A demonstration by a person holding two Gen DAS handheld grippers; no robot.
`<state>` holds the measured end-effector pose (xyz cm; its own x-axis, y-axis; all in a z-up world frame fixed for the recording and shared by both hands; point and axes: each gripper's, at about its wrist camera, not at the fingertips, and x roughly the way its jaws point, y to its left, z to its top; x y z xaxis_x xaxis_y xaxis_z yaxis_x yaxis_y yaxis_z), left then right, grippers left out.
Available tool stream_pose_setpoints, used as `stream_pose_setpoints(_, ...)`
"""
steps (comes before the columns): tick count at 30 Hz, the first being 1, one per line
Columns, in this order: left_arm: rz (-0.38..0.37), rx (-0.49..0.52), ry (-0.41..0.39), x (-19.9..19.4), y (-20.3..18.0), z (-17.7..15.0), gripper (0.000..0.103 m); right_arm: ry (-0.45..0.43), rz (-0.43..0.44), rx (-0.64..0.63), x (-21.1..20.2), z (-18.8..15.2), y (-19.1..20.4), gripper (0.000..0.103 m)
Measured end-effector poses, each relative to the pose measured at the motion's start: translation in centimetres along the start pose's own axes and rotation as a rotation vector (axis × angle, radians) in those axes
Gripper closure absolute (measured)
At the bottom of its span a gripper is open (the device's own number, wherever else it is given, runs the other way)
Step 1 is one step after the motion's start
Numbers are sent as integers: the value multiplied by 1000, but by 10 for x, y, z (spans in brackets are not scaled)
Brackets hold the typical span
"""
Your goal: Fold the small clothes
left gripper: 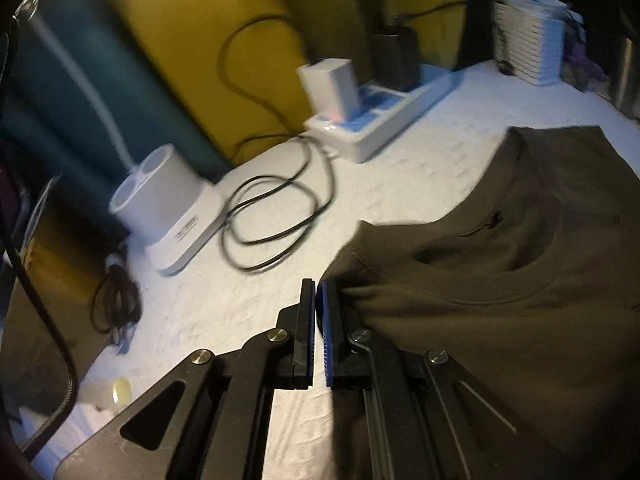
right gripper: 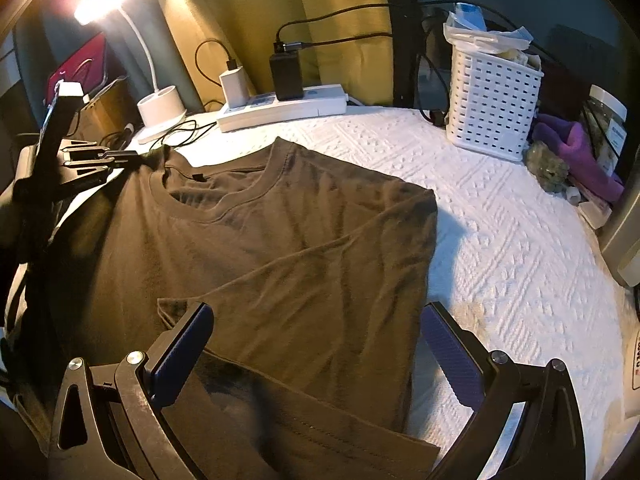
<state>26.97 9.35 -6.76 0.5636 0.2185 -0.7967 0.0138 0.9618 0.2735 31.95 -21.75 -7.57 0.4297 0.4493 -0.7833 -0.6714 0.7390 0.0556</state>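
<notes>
A dark olive-brown T-shirt (right gripper: 288, 240) lies on the white textured cloth (right gripper: 500, 220), collar toward the far left, its right side folded over. In the left wrist view the shirt (left gripper: 500, 312) fills the right half. My left gripper (left gripper: 318, 292) is shut on the shirt's shoulder corner beside the collar; it also shows in the right wrist view (right gripper: 136, 157) at the shirt's far-left corner. My right gripper (right gripper: 316, 320) is open wide and empty, hovering over the shirt's near part, one finger over the fabric and the other near the folded right edge.
A white lamp base (left gripper: 168, 208), coiled black cables (left gripper: 276, 224) and a white power strip with chargers (left gripper: 380, 112) sit along the back. A white slotted basket (right gripper: 492, 108), purple cloth (right gripper: 576, 152) and a jar (right gripper: 608, 128) stand at the right.
</notes>
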Motion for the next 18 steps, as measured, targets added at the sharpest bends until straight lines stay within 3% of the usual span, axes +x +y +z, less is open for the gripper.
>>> stream_pose_setpoints(3, 4, -86, 15, -13, 28, -17, 90, 3, -3, 7, 0, -2, -2, 0)
stream_pose_setpoints(5, 33, -143, 27, -26, 50, -38, 63, 6, -7, 9, 0, -3, -3, 0)
stream_pose_setpoints(6, 38, -166, 32, -31, 57, -47, 61, 6, -7, 7, -1, -3, -3, 0)
stream_pose_setpoints(10, 71, -263, 86, -48, 88, -93, 61, 6, -3, -9, -2, -3, 0, 0)
stream_pose_setpoints(15, -23, -319, 185, -49, 84, -140, 61, 3, 3, -33, -4, -3, 8, 0)
stream_pose_setpoints(18, -71, -332, 174, -60, 74, -155, 61, 2, 6, -46, -7, -4, 12, 0)
